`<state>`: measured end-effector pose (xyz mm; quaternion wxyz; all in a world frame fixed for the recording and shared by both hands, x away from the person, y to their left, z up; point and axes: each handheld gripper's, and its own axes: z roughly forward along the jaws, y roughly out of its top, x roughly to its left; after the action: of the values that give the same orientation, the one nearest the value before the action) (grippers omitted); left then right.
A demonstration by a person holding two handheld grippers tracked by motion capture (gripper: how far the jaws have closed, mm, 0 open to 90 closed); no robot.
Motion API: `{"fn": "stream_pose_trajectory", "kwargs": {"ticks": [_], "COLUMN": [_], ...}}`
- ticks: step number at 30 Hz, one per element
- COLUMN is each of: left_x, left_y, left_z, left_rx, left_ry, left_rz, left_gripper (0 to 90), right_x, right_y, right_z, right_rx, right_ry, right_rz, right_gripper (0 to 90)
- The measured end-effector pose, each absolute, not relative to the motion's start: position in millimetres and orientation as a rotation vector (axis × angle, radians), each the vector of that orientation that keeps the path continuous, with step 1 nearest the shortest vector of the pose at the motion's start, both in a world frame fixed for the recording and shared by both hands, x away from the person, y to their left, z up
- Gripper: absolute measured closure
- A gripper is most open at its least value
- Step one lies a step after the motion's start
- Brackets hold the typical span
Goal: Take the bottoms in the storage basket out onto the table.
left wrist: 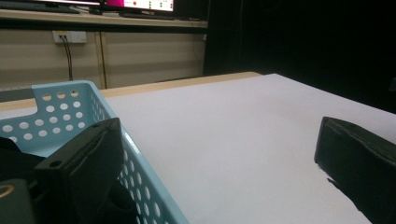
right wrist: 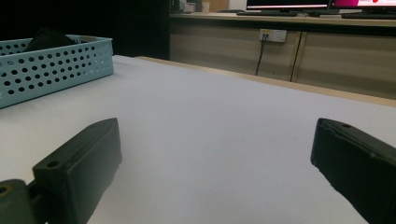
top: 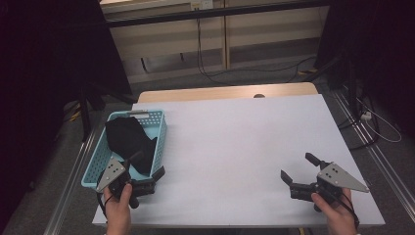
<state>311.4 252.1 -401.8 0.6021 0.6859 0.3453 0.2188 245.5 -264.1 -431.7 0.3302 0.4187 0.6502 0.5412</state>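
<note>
A light blue perforated basket (top: 161, 128) stands at the table's left side with a black cloth (top: 126, 138) lying in it. My left gripper (top: 147, 165) is open at the basket's near right corner. One jaw hangs inside the basket and the other over the table. In the left gripper view the basket (left wrist: 140, 175) wall runs between the jaws of the left gripper (left wrist: 217, 140), and neither pad touches it. My right gripper (top: 299, 167) stands open low over the table's near right part, with nothing between its jaws. The right gripper view shows the right gripper (right wrist: 215, 135), with the basket (right wrist: 56, 65) and cloth (right wrist: 46, 37) far off at the left.
A white sheet (top: 244, 142) covers the table, with a wooden strip (top: 220, 92) bare along the far edge. Cables (top: 235, 73) lie on the floor beyond it. Dark curtains hang at both sides, and metal rails run along the floor beside the table.
</note>
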Motion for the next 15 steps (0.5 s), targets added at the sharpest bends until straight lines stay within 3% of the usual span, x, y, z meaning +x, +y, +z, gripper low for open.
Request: {"fn": "stream_pose_trajectory", "kwargs": {"ticks": [15], "left_x": [308.7], "left_y": [253.4], "left_z": [-393.1], "left_rx": [1.563], "left_ry": [0.812], "left_rz": [0.517], "left_gripper": [1.5], "right_x": [239.4], "right_y": [-265.4], "right_z": [-431.5], "right_rx": [1.098], "right_ry": [1.707], "right_rz": [1.411], "right_gripper": [1.6]}}
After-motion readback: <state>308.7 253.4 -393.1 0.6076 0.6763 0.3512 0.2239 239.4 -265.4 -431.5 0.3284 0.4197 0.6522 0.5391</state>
